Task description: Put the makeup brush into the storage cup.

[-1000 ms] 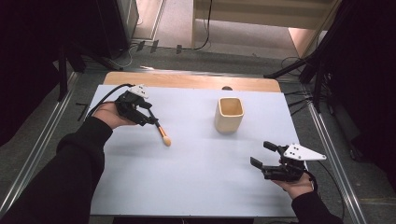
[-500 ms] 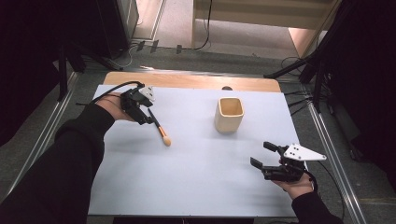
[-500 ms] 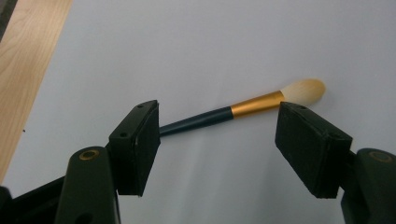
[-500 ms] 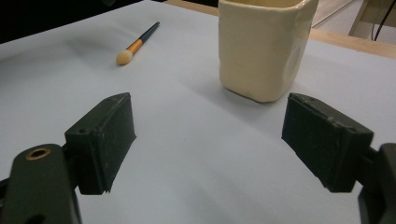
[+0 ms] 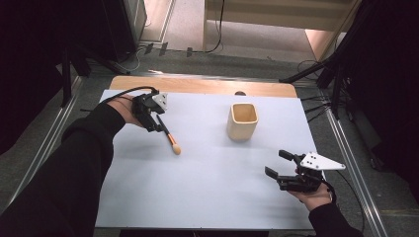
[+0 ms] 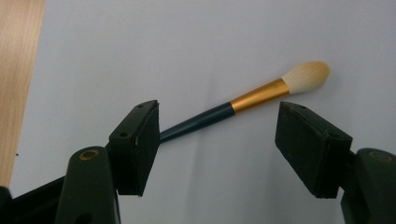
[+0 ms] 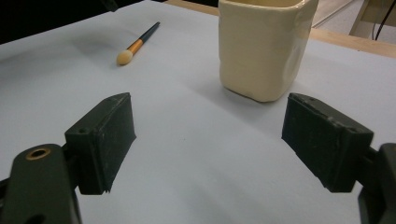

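A makeup brush (image 5: 169, 139) with a dark handle, gold ferrule and pale bristles lies on the white tabletop (image 5: 207, 197) at the left. My left gripper (image 5: 157, 127) hovers over the handle's far end, open. In the left gripper view the brush (image 6: 252, 95) lies across beyond the jaws, and its handle end passes behind the left pad (image 6: 140, 144); neither pad presses on it. A cream square cup (image 5: 242, 121) stands upright at the centre right. My right gripper (image 5: 277, 164) rests near the front right, open and holding nothing, and faces the cup (image 7: 261, 46) and the distant brush (image 7: 135, 44).
A bare wooden strip (image 5: 197, 86) runs along the table's far edge. Beyond it are a grey floor, cables and dark stand legs (image 5: 341, 69). Metal rails (image 5: 353, 163) flank the table at left and right.
The left hand and forearm have swung a little toward the far edge, with the jaws staying over the handle's end. The brush, the cup and the right gripper are where they were.
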A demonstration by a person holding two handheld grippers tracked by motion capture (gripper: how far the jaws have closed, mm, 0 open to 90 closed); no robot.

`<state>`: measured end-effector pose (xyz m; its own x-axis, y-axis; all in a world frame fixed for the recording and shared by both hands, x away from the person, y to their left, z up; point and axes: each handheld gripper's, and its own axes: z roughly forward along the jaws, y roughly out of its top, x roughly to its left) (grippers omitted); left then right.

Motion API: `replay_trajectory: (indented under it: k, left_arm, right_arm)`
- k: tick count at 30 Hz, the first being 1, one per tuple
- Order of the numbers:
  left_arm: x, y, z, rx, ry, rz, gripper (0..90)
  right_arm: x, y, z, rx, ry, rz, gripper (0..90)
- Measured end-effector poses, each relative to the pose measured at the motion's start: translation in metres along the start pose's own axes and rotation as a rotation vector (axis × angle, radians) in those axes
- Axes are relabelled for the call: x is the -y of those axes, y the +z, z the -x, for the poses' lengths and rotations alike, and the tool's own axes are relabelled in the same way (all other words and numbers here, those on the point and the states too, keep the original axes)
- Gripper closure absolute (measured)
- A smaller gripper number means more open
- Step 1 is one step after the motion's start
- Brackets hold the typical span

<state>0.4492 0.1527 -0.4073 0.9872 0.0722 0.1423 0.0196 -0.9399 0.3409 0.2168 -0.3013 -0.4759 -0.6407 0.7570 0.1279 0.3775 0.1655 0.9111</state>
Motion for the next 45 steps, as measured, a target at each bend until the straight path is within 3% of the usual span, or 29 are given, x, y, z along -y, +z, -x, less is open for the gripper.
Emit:
replay_trajectory:
  k: [7, 10, 14, 20, 30, 33, 40, 45]
  left_arm:
    - [0.000, 0.007, -0.004, 0.009, 0.065, -0.017, 31.1]
    - [-0.002, 0.009, -0.004, -0.003, 0.113, -0.055, 30.4]
    - [-0.004, 0.012, -0.005, -0.003, 0.155, -0.063, 30.2]
    - [-0.009, 0.018, -0.003, -0.001, 0.274, -0.080, 30.1]
    - [-0.013, 0.023, -0.004, 0.028, 0.396, -0.095, 31.7]
    - [-0.014, 0.027, -0.004, 0.046, 0.445, -0.118, 31.8]
    - [-0.013, 0.036, -0.004, 0.088, 0.498, -0.132, 35.5]
    - [-0.011, 0.041, -0.004, 0.113, 0.502, -0.146, 35.6]
  right_arm:
    - [0.000, 0.000, 0.000, -0.002, -0.001, 0.000, 17.6]
    - [0.000, 0.000, 0.000, -0.004, 0.001, 0.001, 17.6]
    - [0.000, 0.000, -0.001, -0.005, -0.001, 0.002, 17.6]
    - [0.000, -0.001, -0.001, -0.007, 0.000, -0.002, 17.6]
    - [0.001, -0.002, -0.001, -0.001, 0.006, -0.001, 17.7]
    - [0.002, -0.002, 0.000, -0.001, 0.004, -0.002, 17.7]
    - [0.002, -0.004, 0.000, 0.002, 0.005, -0.003, 17.9]
    - [0.003, -0.004, 0.000, 0.001, 0.007, -0.002, 17.9]
